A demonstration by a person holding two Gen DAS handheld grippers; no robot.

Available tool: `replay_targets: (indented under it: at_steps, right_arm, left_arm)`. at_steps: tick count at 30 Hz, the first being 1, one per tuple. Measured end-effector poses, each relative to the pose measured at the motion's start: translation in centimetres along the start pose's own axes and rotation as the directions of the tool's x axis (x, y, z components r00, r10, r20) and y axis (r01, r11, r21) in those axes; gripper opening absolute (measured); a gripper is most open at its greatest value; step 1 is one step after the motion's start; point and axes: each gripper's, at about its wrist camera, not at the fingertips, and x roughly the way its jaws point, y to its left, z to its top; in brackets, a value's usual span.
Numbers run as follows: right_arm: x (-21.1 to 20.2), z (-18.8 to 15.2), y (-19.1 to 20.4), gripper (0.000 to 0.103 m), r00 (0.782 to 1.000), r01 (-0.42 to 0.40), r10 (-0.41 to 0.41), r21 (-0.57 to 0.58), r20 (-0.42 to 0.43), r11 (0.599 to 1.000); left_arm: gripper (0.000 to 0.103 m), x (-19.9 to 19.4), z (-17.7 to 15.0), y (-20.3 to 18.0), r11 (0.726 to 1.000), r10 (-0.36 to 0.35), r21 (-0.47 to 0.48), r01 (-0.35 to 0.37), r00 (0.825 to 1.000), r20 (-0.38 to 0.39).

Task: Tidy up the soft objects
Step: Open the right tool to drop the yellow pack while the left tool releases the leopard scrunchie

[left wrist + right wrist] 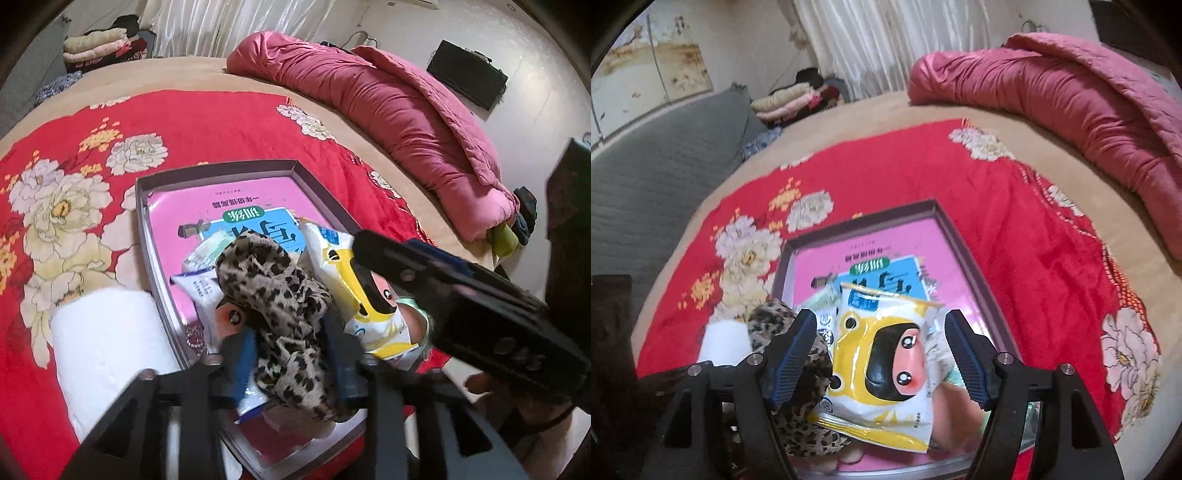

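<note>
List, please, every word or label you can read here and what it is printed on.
"训练": upside down, in the green oval on the pink booklet.
Large characters next to it: partly covered, unreadable.
Small line on the booklet's cover: too blurred.
Print on the yellow cartoon packet: too small.

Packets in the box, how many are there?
3 that I can see: a yellow packet on the right, a white-blue packet partly under the leopard cloth, a pale green packet behind it. More may be hidden.
</note>
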Motion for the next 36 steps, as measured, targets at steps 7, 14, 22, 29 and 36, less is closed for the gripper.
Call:
replay_targets:
  at_steps: [7, 14, 22, 29, 36]
  right_arm:
    - [-2.4, -0.1, -1.0, 0.074, 0.999, -0.025, 0.023, 0.050, 0.035, 0.998]
    - [-4.1, -0.4, -0.2, 0.074, 0.998, -0.030, 0.028, 0.038, 0.056, 0.999]
    - [-6.3, -2.4, 2.0, 0.075, 0.997, 0.035, -0.033, -0.020, 0.073, 0.999]
    - [-9.2, -5.6, 5.5, 0.077, 0.993, 0.053, -0.047, -0.052, 0.110, 0.997]
    - [-11.9, -8.6, 8.8, 0.077, 0.983, 0.104, -0.093, -0.066, 0.156, 0.992]
  left_arm:
    - [0.063, -0.9, 0.6, 0.2, 0.995, 0.096, 0.006, -0.096, 0.994, 0.047]
    - [0.063, -3.4, 0.7, 1.6, 0.993, 0.116, -0.049, -0.112, 0.988, 0.102]
    - [0.063, -8.5, -0.8, 0.7, 0.982, 0.189, -0.024, -0.187, 0.964, 0.187]
    - [0.063, -11.7, -3.2, 1.2, 0.977, 0.215, -0.043, -0.211, 0.957, 0.193]
    - [0.063, -13.9, -6.0, 1.8, 0.968, 0.252, -0.054, -0.247, 0.949, 0.189]
